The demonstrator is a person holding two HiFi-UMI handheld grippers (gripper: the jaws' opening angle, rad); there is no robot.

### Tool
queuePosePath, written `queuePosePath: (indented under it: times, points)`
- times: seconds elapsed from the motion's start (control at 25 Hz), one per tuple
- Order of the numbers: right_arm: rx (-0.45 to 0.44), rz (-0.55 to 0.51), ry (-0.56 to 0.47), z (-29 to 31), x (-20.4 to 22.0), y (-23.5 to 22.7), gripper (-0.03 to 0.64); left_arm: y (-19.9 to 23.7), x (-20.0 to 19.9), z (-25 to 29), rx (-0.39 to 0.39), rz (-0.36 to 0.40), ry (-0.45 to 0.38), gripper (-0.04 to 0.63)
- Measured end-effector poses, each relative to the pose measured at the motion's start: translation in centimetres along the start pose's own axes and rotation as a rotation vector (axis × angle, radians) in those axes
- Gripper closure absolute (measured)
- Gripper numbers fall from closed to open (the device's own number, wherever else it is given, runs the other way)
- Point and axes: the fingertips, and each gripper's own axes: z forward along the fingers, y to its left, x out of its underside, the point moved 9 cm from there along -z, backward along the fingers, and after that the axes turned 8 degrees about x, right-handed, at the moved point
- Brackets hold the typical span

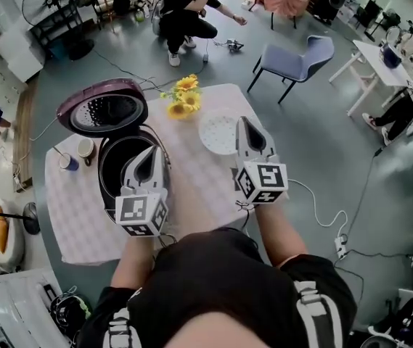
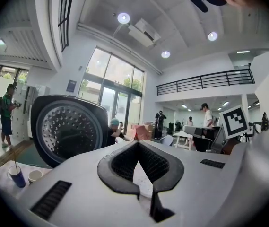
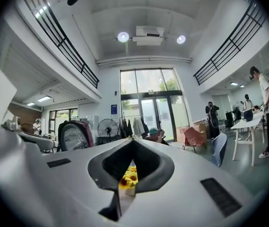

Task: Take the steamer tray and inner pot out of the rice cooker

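Here's the table [image 1: 83, 223] under its checked cloth, and on its left side the cooker [image 1: 105, 194] stands wide open, its purple lid [image 1: 103, 107] tipped right back. Down in the well it's dark, and that looks to me like the pot [image 1: 114, 167] still seated in there, though the left gripper covers part of the opening, so I can't swear to it.

Over by the sunflowers [image 1: 182, 96], the tray [image 1: 217, 133] is out! The white perforated disc lies flat on the cloth, well clear of the cooker. That's half the job done, by my reading.

Now the grippers. The left gripper [image 1: 148, 159] hangs over the cooker's mouth, pointing about level, jaws pressed together with nothing in them; its own view looks across at the underside of the lid. The right gripper [image 1: 248, 129] is up in the air above the tray's right edge, also level, jaws together and empty. Only the flowers show beyond its tips.

Two cups [image 1: 77, 155] sit just left of the cooker, near the table edge.

So the pot is the step in hand. The next move calls for jaws to spread, tips to tilt down toward the rim, one jaw inside the wall and one outside, then a firm pinch and a straight lift. Two grips on opposite sides would keep it level, and that tipped-back lid needs a wide berth.
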Motion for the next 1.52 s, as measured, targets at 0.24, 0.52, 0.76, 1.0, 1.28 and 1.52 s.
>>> queuePosePath:
  times: [0.24,0.52,0.76,1.0,1.28,1.52]
  points:
    - [-0.092,-0.007,0.075,-1.9,1.5,6.2,0.617,1.8,-0.1,-2.7,0.011,-0.013,-0.005,0.592]
    - [-0.175,0.020,0.104,-2.0,2.4,12.4,0.617,5.7,0.7,-6.9,-0.035,-0.036,-0.004,0.592]
    - [-0.243,0.018,0.153,-1.2,3.7,17.1,0.617,9.4,1.5,-10.0,-0.063,-0.051,-0.007,0.592]
    - [-0.332,-0.054,0.299,0.2,5.9,20.6,0.614,11.9,2.5,-12.6,-0.087,-0.075,-0.013,0.592]
    - [-0.395,-0.219,0.642,4.5,11.2,23.7,0.376,14.5,3.2,-15.2,-0.098,-0.097,-0.018,0.592]
    - [-0.338,-0.386,0.958,8.2,16.2,24.0,0.377,15.8,3.6,-16.7,-0.094,-0.109,-0.019,0.592]
